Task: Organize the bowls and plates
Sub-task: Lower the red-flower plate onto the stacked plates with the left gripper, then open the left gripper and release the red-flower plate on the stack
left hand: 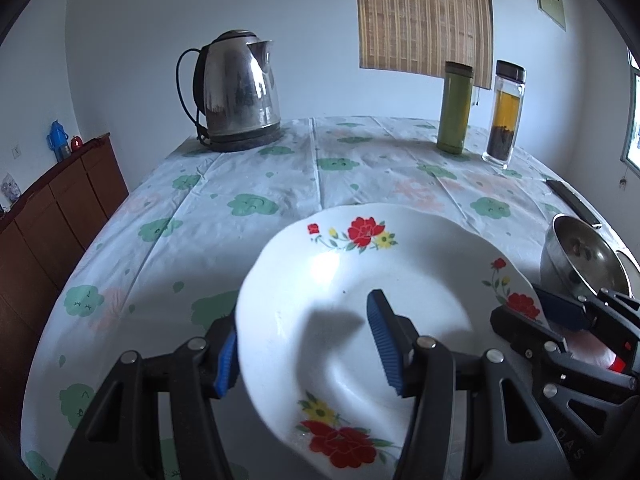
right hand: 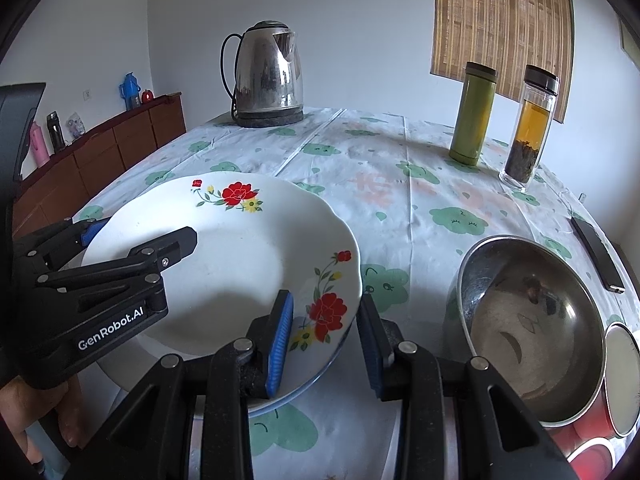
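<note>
A white deep plate (left hand: 352, 280) (right hand: 240, 264) with red and yellow flowers lies near the front of the table, over a blue-rimmed plate (right hand: 320, 380) that peeks out beneath it. My left gripper (left hand: 304, 316) (right hand: 144, 232) straddles its left rim, one blue pad outside the edge and the other over the well. My right gripper (right hand: 326, 296) (left hand: 516, 304) straddles the right rim the same way. Both stand open, and no pad visibly presses on the plate. A steel bowl (right hand: 532, 320) (left hand: 580, 256) stands empty just right of the plate.
On the flowered tablecloth (right hand: 400, 184), a steel kettle (right hand: 268, 76) stands at the far left, with a green flask (right hand: 472, 112) and a glass tea bottle (right hand: 528, 128) at the far right. A dark phone (right hand: 598, 254) lies by the right edge. Red cups (right hand: 592, 448) sit beside the bowl.
</note>
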Demonstrator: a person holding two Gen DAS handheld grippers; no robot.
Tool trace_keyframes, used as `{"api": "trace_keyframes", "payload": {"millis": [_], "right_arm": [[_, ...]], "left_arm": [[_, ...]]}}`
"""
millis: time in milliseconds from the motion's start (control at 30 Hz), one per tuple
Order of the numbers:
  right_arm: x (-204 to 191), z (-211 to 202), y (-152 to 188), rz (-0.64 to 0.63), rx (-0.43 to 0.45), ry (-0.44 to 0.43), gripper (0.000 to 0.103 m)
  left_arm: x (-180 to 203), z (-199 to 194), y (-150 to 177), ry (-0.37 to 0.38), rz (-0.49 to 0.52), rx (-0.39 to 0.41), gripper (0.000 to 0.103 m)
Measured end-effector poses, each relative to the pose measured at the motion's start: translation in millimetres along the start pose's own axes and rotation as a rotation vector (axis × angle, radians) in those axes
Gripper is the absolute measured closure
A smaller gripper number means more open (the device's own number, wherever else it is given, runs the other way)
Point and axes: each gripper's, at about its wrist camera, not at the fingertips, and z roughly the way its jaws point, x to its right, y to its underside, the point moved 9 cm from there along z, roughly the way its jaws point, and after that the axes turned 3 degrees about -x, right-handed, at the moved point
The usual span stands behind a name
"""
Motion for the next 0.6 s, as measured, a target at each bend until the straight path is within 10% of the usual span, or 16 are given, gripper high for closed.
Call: {"api": "trace_keyframes", "payload": {"millis": [600], "right_arm": [[-0.9,0.1,1.3,-0.013,-0.005,0.006,0.068]], "left_arm": [[-1.0,0.2,1.9,0.003,-0.011,-0.002,0.036]]}}
